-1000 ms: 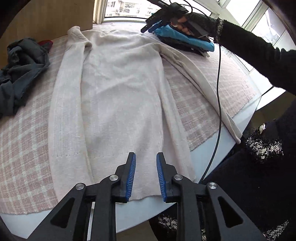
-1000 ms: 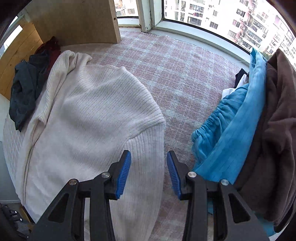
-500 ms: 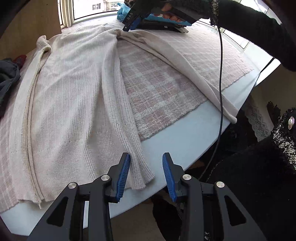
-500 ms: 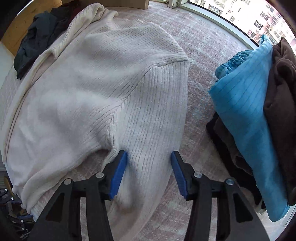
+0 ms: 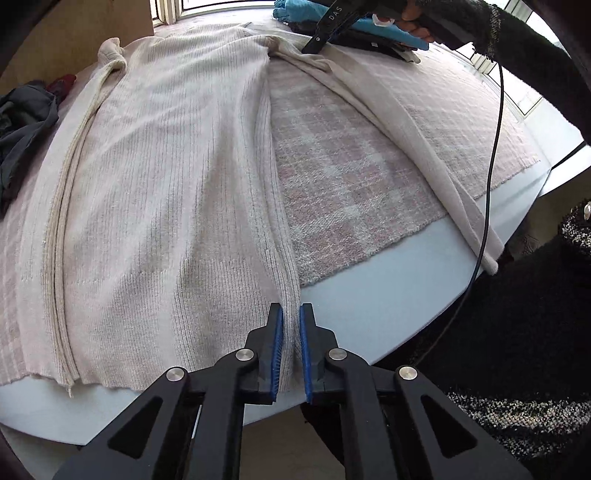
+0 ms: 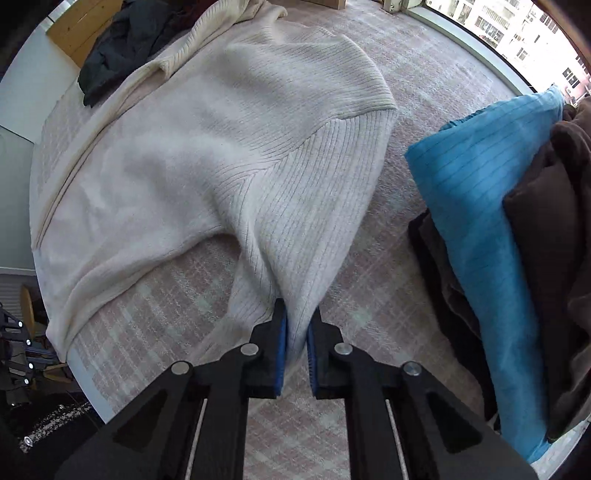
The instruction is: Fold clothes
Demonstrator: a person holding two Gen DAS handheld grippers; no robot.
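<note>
A cream ribbed sweater (image 5: 155, 177) lies flat on a pink plaid cloth (image 5: 343, 184) over a white table. My left gripper (image 5: 291, 332) is shut on the sweater's bottom right hem corner at the table's front edge. My right gripper (image 6: 295, 332) is shut on the sweater (image 6: 221, 155) at the top of its right sleeve, near the underarm; it also shows in the left wrist view (image 5: 325, 33) at the far end. The right sleeve (image 5: 406, 125) trails diagonally to the table edge.
A stack of folded clothes, blue (image 6: 480, 206) over brown (image 6: 554, 229), sits right of the right gripper. A dark garment pile (image 5: 22, 122) lies at the far left. A black cable (image 5: 491, 155) hangs across the right side. The table's front edge (image 5: 369, 317) is close.
Both grippers have moved in and closed on the sweater: the left on the hem corner, the right on the upper sleeve. The fabric bunches between the pads.
</note>
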